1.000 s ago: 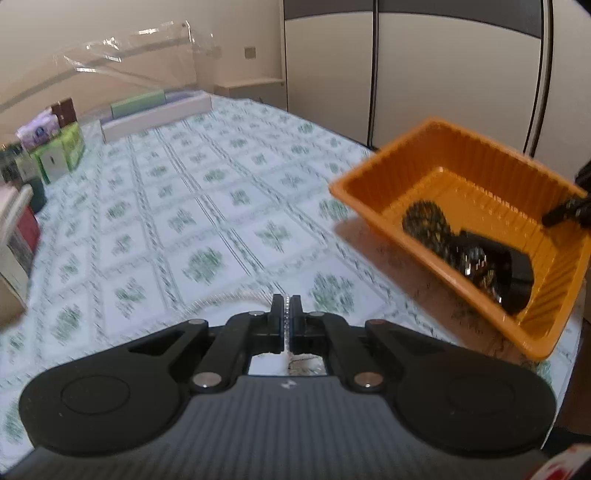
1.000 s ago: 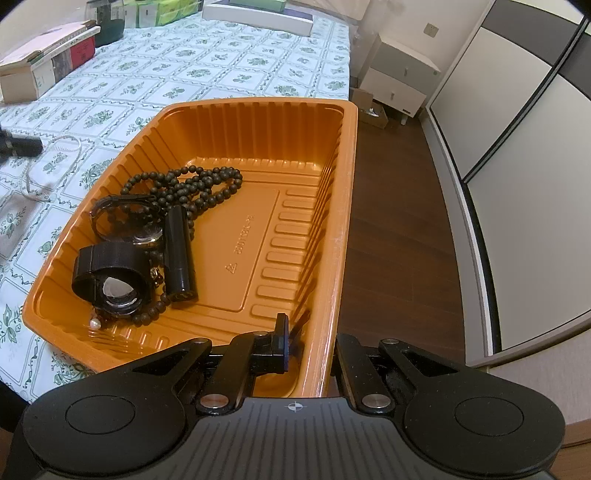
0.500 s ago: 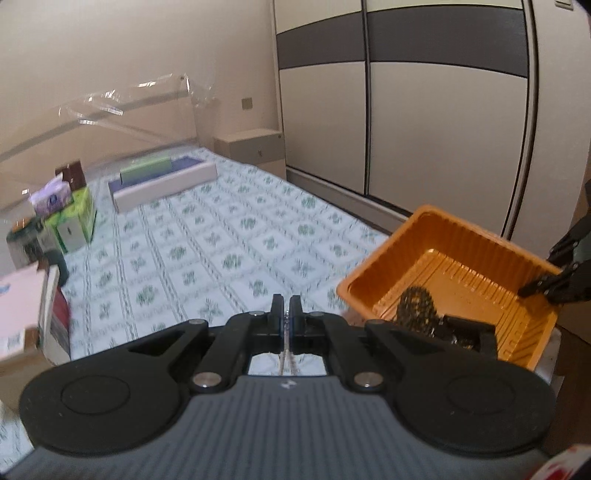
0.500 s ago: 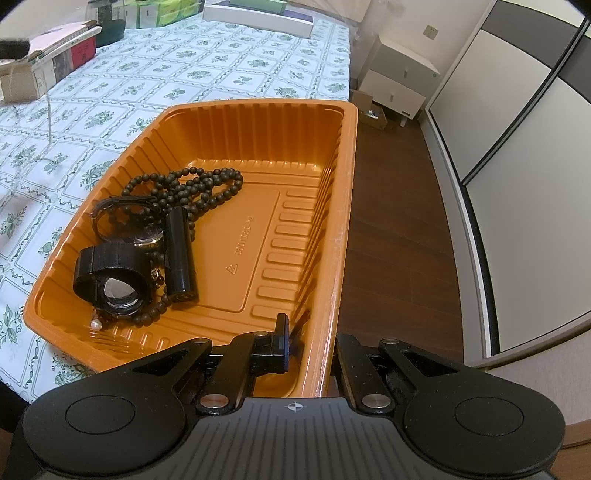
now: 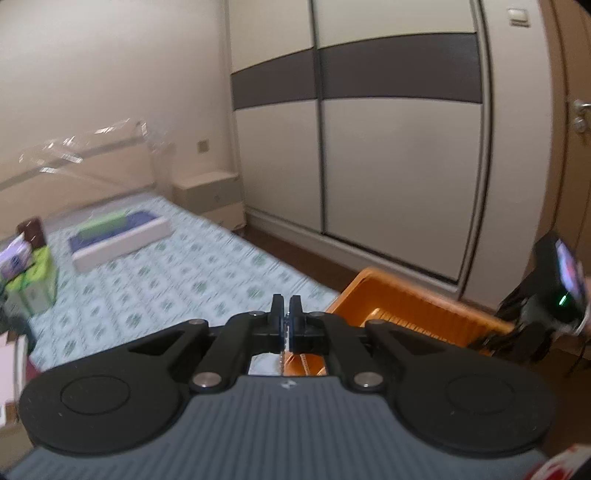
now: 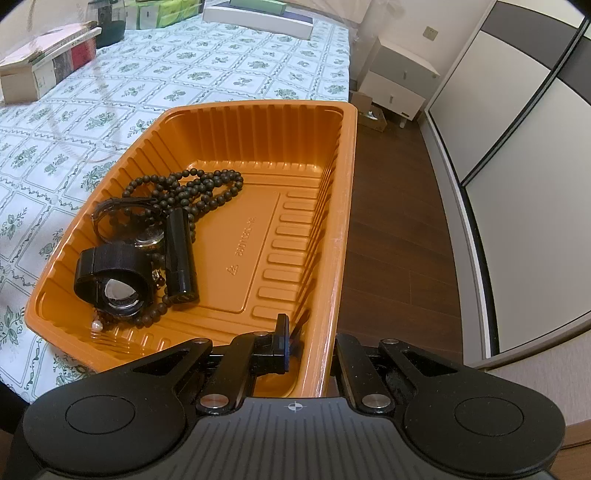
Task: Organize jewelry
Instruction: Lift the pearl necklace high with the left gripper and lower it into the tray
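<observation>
The orange tray [image 6: 343,206] sits at the edge of the bed [image 6: 229,74], on the green-flowered sheet, with the dark wood floor [image 6: 391,229] just beside it. The right tongs [image 6: 310,332] are clamped on the tray's near rim, one finger inside the wall, the other outside.

Inside the tray, toward its near left corner, lies the jewelry heap: a string of dark beads [image 6: 199,184] looped across the floor of the tray, a black tube [image 6: 179,254] lying on the beads, a black strap with a round glass face [image 6: 114,280] beside the tube, and one small white pearl [image 6: 97,325] against the near wall. Embossed writing shows on the tray floor, too faint to read.

From the left view, the left tongs [image 5: 286,314] are pressed together on a thin pale chain [image 5: 282,360], which hangs down between them; the picture is blurred. In the right view a faint pale strand dangles over the sheet, left of the tray. Beyond the tray's far end stand a flat white box [image 6: 258,18] and green cartons [image 6: 166,11]; to its left lies a stack of books [image 6: 44,66]. No label is legible.
</observation>
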Demonstrator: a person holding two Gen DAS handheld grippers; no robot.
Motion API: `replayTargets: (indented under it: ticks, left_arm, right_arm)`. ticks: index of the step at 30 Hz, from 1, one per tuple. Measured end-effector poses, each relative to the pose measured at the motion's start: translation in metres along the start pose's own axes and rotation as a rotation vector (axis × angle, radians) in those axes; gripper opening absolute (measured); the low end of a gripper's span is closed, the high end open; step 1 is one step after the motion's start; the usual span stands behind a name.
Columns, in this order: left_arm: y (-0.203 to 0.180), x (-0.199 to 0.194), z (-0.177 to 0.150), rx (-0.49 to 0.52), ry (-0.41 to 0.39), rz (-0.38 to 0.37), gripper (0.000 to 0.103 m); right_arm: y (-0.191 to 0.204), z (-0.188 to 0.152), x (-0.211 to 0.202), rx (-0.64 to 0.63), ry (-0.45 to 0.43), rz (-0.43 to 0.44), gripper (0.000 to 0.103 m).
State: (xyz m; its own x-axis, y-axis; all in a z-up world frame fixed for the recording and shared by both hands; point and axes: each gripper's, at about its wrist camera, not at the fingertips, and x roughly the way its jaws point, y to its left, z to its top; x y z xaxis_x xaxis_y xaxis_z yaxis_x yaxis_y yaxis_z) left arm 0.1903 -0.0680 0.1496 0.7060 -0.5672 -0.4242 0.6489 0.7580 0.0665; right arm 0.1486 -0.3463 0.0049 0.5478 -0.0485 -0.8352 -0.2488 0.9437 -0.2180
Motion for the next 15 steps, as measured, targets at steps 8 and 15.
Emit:
replayTargets:
  ticks: [8,15]
  left_arm:
    - [-0.047,0.020,0.029,0.039,-0.053,-0.107,0.001]
    - [-0.074,0.048,0.019,0.048,-0.006,-0.168,0.001]
  right_arm:
    - [0.000,0.000,0.000,-0.003,-0.002,-0.001,0.004]
    - [0.000,-0.001,0.000,-0.004,-0.005,0.001,0.004]
